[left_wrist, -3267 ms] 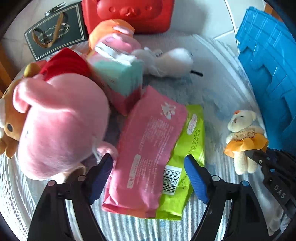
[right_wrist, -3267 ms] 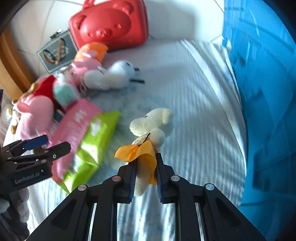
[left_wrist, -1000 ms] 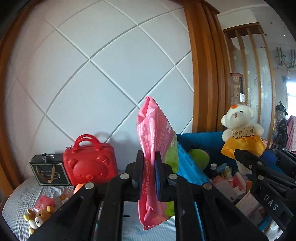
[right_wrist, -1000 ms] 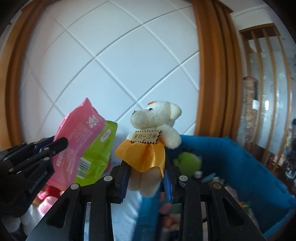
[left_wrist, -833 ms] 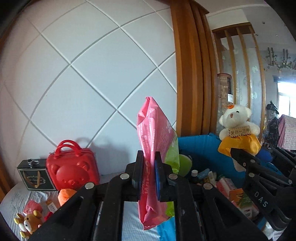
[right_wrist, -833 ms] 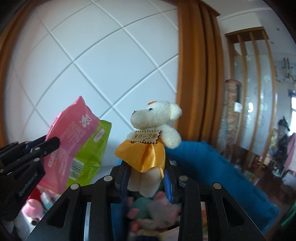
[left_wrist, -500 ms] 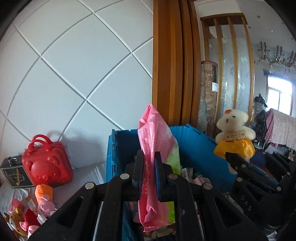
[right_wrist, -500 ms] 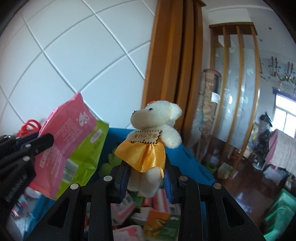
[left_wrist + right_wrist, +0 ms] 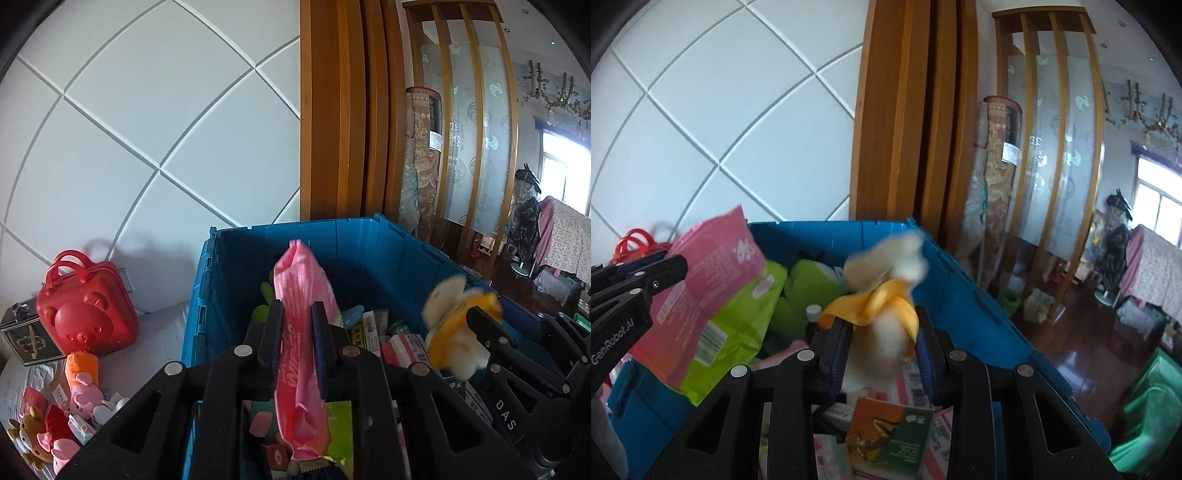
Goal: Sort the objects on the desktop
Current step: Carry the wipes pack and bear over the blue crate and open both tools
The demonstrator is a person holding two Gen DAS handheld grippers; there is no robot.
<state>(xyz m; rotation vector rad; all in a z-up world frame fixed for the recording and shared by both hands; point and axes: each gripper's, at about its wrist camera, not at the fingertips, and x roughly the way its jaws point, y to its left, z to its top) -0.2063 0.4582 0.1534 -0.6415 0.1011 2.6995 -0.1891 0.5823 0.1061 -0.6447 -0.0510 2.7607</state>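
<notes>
Left wrist view: the left gripper (image 9: 297, 334) was above the blue bin (image 9: 236, 266), its jaws slightly parted around the pink packet (image 9: 301, 354), with a green packet (image 9: 338, 432) behind it; whether they gripped it could not be told.

Right wrist view: the right gripper (image 9: 882, 350) had parted jaws, and the blurred teddy bear (image 9: 886, 295) was tipping forward between them over the bin (image 9: 964, 295).
</notes>
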